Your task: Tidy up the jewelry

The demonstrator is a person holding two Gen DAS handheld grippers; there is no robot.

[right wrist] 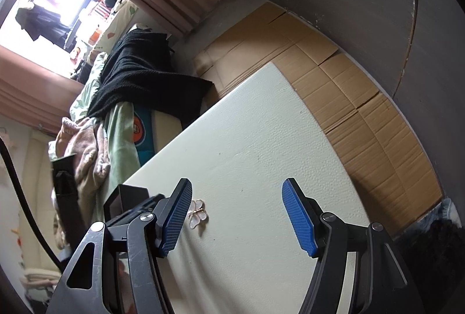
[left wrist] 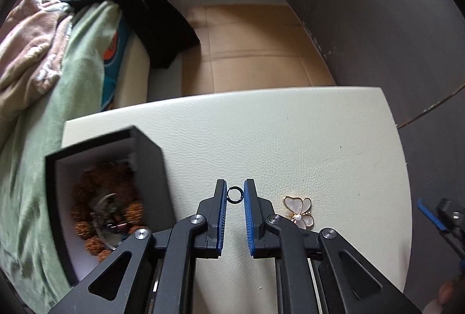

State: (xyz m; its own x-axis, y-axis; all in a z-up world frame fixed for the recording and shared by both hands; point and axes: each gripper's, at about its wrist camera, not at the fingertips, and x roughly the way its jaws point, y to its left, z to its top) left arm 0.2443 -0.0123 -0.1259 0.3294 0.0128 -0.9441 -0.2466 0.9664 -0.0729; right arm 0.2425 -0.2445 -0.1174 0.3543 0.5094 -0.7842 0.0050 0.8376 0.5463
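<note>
The small dark ring (left wrist: 234, 194) lies on the cream table top (left wrist: 290, 139), set between the blue pads of the left gripper (left wrist: 234, 193); the pads stand narrowly apart and appear to touch its two sides, though a firm pinch cannot be confirmed. The ring is judged light, rigid and smooth, so it may roll or flick out; grip across its outer edge, squarely, with modest force. Just to its right lies the butterfly brooch (left wrist: 299, 212), thin-winged with a pearl, judged fragile; take it by the body, not the wings. The black box (left wrist: 145, 168) stands open near the table's left edge, already holding a fuzzy brown piece (left wrist: 110, 197) and metal items. The right gripper (right wrist: 237, 215) hovers with fingers widely spread, holding nothing. The table beyond is bare, leaving free room; the left and far edges drop off toward bedding.
</note>
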